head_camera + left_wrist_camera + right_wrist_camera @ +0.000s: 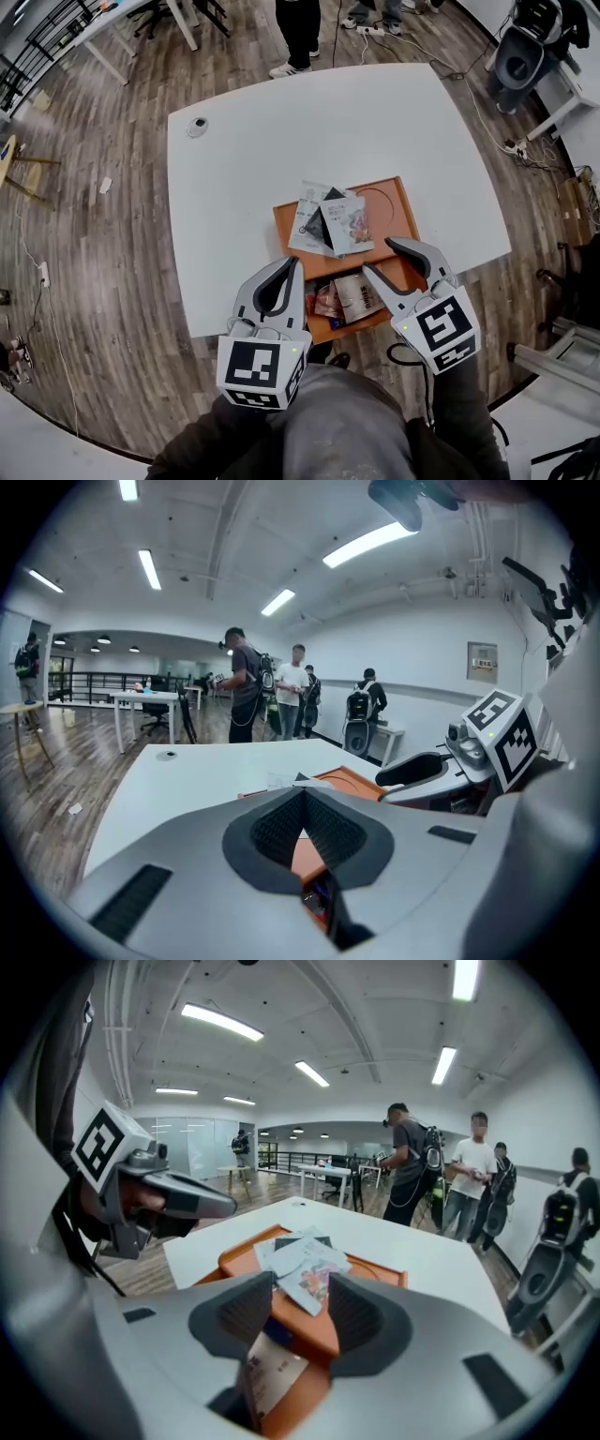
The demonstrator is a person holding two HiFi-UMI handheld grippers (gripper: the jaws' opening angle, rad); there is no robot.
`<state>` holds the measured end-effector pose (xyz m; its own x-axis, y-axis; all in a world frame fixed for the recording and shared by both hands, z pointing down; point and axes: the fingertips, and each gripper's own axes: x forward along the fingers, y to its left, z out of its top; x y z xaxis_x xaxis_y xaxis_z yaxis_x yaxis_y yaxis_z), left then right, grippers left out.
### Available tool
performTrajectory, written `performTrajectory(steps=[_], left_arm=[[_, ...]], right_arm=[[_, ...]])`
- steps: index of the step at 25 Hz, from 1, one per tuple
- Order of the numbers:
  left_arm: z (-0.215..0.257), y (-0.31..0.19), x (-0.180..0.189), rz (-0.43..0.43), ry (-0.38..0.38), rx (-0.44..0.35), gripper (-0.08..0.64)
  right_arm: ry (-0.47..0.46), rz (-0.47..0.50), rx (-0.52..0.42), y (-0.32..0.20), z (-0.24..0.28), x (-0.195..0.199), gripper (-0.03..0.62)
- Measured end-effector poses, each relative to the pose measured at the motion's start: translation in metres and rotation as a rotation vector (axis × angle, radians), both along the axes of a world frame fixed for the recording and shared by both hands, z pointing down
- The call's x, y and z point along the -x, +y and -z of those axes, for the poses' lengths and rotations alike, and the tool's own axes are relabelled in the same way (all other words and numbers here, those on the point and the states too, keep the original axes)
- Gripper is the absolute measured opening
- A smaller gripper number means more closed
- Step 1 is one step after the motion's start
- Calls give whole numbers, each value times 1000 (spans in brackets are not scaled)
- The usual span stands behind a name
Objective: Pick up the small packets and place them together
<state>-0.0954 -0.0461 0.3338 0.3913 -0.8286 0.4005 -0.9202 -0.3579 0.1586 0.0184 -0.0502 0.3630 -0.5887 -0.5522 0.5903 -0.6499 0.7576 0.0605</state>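
An orange tray (389, 206) lies at the near side of the white table (281, 131). A pile of small packets (328, 223), white, black and colourful, lies in its far left part. A brown-and-white packet (359, 295) and a red packet (323, 300) lie in the near compartment. My left gripper (294, 262) hovers over the tray's near left edge, its jaws closed tip to tip on nothing. My right gripper (380, 256) stands open above the near compartment; in the right gripper view the brown-and-white packet (272, 1372) shows below the gap, untouched, with the pile (305, 1265) beyond.
A small round object (197, 127) sits near the table's far left corner. People (441, 1176) stand beyond the far edge. Cables and a grey machine (520, 52) are at the far right. Wooden floor surrounds the table.
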Motion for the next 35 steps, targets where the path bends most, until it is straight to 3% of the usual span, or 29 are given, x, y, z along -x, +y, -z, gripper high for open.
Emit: performTrajectory(steps=[6,19,23,25,26,27,31,35], left_arm=[[-3,7,-16,-43,2,14,-3],[-22,-3,2,-8,13,45,-3],[-27,-9,7,-4,13,56,-3],[-28,-11,8,-5,13,60,-3],[-28,-12,8,-7,13,61,-3],[-27,-12,8,-8,14,60,-3],[-22,-9,8,-15,7,52,-3],[-17,2,2,-23,4,37,-3]], right_arm=[[185,167,231,56,-57,1,193],[333,250,352,60,-115,29,201],[300,226,413,55,-122,30,202],[297,203,411,49,-122,28,201],[309,187,393,45,-122,25,145],[324,172,374,42,-122,23,22],[332,143,320,41,-112,21,9],[272,111,256,45,-86,20,9]])
